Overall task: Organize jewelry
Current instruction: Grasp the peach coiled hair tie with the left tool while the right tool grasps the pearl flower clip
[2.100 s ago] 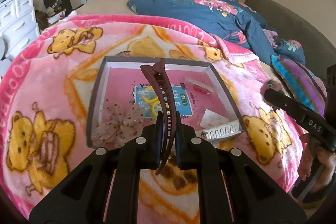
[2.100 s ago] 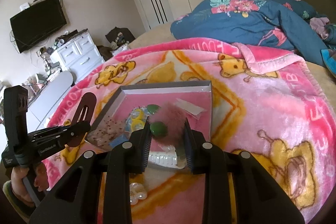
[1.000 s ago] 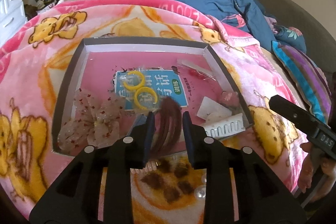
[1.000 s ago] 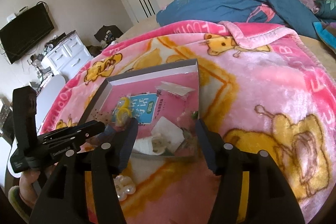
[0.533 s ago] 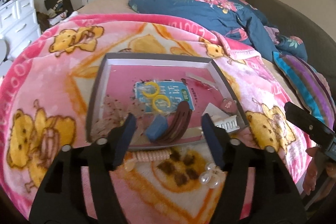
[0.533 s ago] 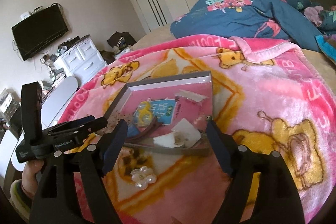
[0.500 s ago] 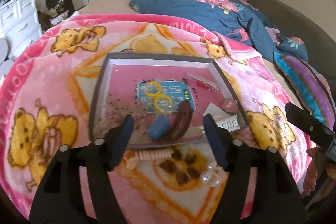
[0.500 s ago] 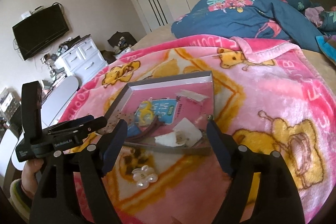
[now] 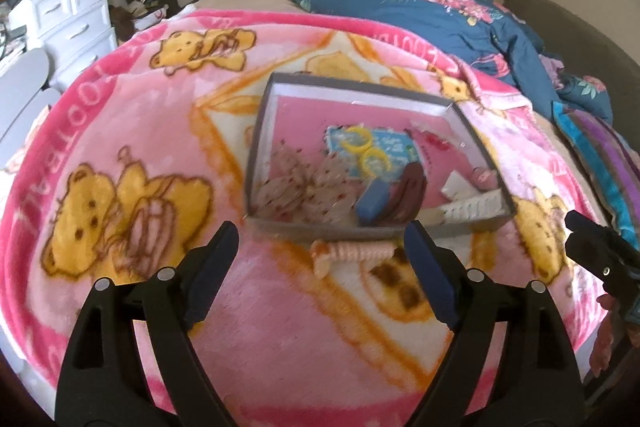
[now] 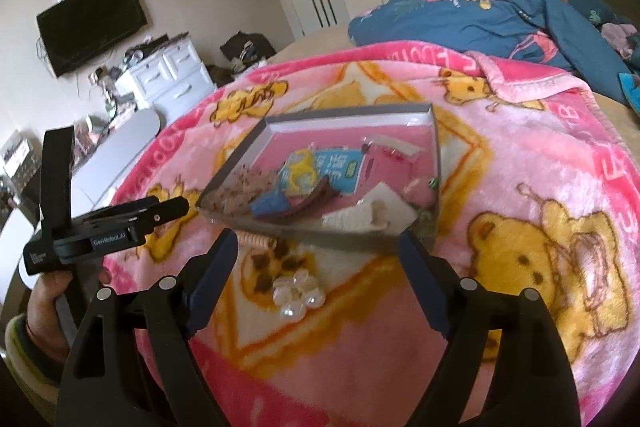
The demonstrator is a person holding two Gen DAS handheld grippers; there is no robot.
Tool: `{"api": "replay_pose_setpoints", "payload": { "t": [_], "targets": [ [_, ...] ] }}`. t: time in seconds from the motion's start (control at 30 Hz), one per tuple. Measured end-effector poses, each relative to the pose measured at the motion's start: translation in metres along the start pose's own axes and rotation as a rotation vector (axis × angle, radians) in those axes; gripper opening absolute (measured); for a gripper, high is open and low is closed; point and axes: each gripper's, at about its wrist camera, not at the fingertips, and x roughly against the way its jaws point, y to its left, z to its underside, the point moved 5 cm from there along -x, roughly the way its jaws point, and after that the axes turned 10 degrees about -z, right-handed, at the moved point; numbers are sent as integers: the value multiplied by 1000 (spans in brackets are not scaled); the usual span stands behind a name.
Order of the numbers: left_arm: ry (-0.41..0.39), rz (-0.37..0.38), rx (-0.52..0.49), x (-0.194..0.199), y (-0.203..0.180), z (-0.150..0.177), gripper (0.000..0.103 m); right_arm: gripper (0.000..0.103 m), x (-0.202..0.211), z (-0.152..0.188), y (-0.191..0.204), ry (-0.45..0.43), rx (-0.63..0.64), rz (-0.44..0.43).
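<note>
A grey tray (image 9: 256, 147) lies on the pink bear blanket (image 9: 120, 167). In it are a dark red hair clip (image 9: 406, 197), a blue clip (image 9: 372, 201), a lace bow (image 9: 304, 187), yellow rings (image 9: 368, 155) and a white comb (image 9: 476, 205). A pink fluffy piece (image 10: 420, 193) sits by the tray's right wall. In front of the tray lie a pink spiral hair tie (image 9: 352, 251) and a pearl flower (image 10: 298, 295). My left gripper (image 9: 320, 231) and right gripper (image 10: 318, 239) hover before the tray's near wall. Their jaws are opening, with nothing between them.
A blue floral duvet (image 9: 440, 15) is heaped behind the blanket and a striped pillow (image 9: 600, 155) lies at the right. A white dresser (image 9: 72, 15) and a wall TV (image 10: 92, 23) stand at the left. White wardrobes line the back wall.
The left gripper let the dark red clip go into the tray and the right let go the pink fluffy piece. Both jaws spread wide and drew back from the tray.
</note>
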Motion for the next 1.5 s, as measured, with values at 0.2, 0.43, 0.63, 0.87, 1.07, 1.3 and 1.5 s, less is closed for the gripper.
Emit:
{"api": "replay_pose_setpoints", "payload": {
  "t": [0.2, 0.43, 0.63, 0.87, 1.07, 1.3, 1.5],
  "targets": [
    [31, -17, -5, -9, 7, 13, 77, 81, -19, 16, 10, 63, 45, -5],
    [57, -25, -12, -17, 8, 21, 77, 81, -46, 35, 18, 139, 83, -17],
    [90, -21, -24, -30, 9, 29, 75, 81, -69, 49, 19, 197, 112, -15],
    [159, 9, -47, -51, 1, 42, 45, 66, -91, 61, 12, 244, 107, -1],
    [177, 42, -10, -61, 1, 42, 29, 47, -97, 65, 8, 240, 115, 0],
    [200, 106, 31, -70, -5, 36, 18, 47, -89, 65, 6, 238, 100, -29],
    [215, 125, 30, -75, -8, 35, 4, 46, -77, 66, 6, 225, 83, -41]
  ]
}}
